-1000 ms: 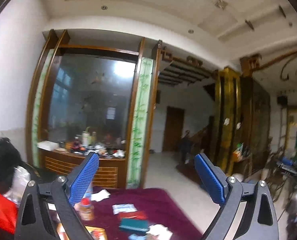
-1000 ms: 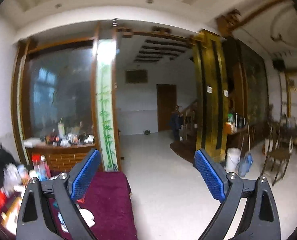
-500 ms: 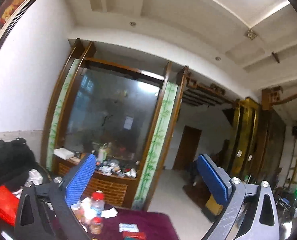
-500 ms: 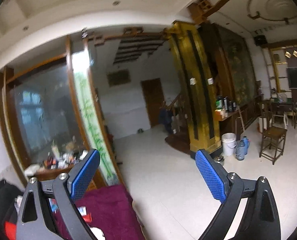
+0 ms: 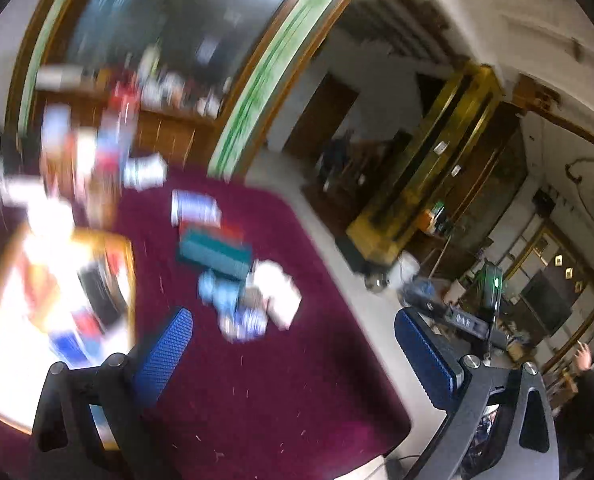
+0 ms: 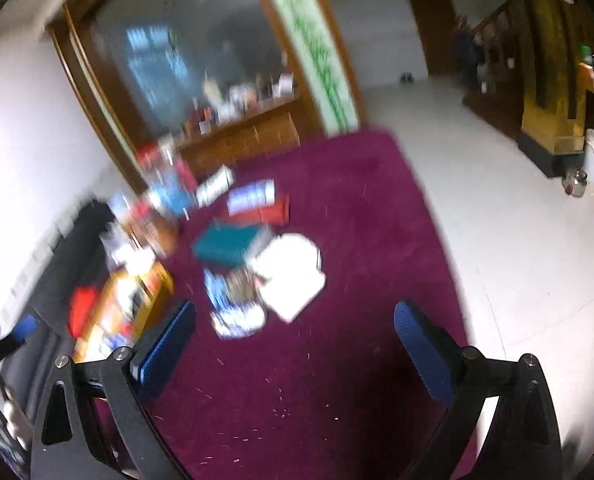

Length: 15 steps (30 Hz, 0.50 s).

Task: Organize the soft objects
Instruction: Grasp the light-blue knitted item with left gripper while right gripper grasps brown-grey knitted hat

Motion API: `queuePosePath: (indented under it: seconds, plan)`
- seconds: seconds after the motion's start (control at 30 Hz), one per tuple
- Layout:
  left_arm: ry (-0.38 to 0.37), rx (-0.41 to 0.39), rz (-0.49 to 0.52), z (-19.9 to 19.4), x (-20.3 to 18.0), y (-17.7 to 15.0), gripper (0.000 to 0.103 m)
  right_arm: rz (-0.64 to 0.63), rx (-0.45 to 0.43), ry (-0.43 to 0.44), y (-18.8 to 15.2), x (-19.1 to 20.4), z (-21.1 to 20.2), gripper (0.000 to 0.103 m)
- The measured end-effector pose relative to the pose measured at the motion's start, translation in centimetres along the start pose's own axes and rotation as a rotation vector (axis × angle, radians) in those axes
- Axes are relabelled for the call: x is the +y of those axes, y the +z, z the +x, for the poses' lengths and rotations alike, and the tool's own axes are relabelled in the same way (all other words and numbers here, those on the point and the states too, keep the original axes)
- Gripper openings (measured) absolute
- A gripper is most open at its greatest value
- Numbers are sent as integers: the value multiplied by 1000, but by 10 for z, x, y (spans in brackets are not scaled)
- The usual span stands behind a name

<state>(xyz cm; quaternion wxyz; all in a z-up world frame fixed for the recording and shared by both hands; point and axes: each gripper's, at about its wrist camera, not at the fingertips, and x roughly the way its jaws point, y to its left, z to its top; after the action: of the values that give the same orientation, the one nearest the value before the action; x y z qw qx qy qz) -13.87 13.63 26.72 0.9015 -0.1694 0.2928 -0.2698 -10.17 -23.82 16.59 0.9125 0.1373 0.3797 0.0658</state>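
A pale tiled floor (image 6: 477, 184) is seen beyond a table covered by a maroon cloth (image 6: 337, 340). A large dark glass panel (image 6: 201, 40) framed in brown wood is set into the white wall (image 6: 21, 140), flanked by a pillar painted with green bamboo (image 6: 317, 40). A brown door (image 6: 433, 28) and a gilded column (image 5: 437, 172) are shown farther back.

The left gripper (image 5: 293, 354) hangs over a maroon worktop (image 5: 265, 392), its blue pads (image 5: 163, 354) spread wide with nothing between them. Just beyond them lies a blurred cluster: a teal box (image 5: 215, 254), a white cloth (image 5: 277, 292) at its right, and blue-white packets (image 5: 233, 308). A bright orange tray (image 5: 127, 264) sits at the left.
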Motion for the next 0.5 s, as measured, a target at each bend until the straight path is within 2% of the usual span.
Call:
queuePosePath:
  seconds: [0.03, 0.1, 0.17, 0.23, 0.3, 0.37, 0.47, 0.5]
  plan:
    - [-12, 27, -30, 23, 14, -21, 102, -11, 28, -16, -5, 6, 25, 99]
    - [24, 90, -88, 75, 42, -62, 101, -2, 73, 0, -12, 13, 62, 99]
    - [81, 155, -102, 108, 59, -86, 101, 17, 103, 8, -11, 17, 92, 99]
    - [102, 224, -95, 133, 66, -102, 101, 7, 109, 17, -10, 29, 116, 99]
    - [103, 256, -91, 142, 73, -114, 101, -12, 122, 62, -2, 45, 134, 99]
    - [117, 255, -68, 143, 71, -113, 101, -42, 146, 104, 9, 65, 151, 99]
    - [128, 236, -56, 140, 70, -110, 101, -115, 185, 77, 17, 95, 192, 98]
    - [133, 232, -57, 139, 74, -111, 101, -126, 194, 65, 17, 99, 203, 93]
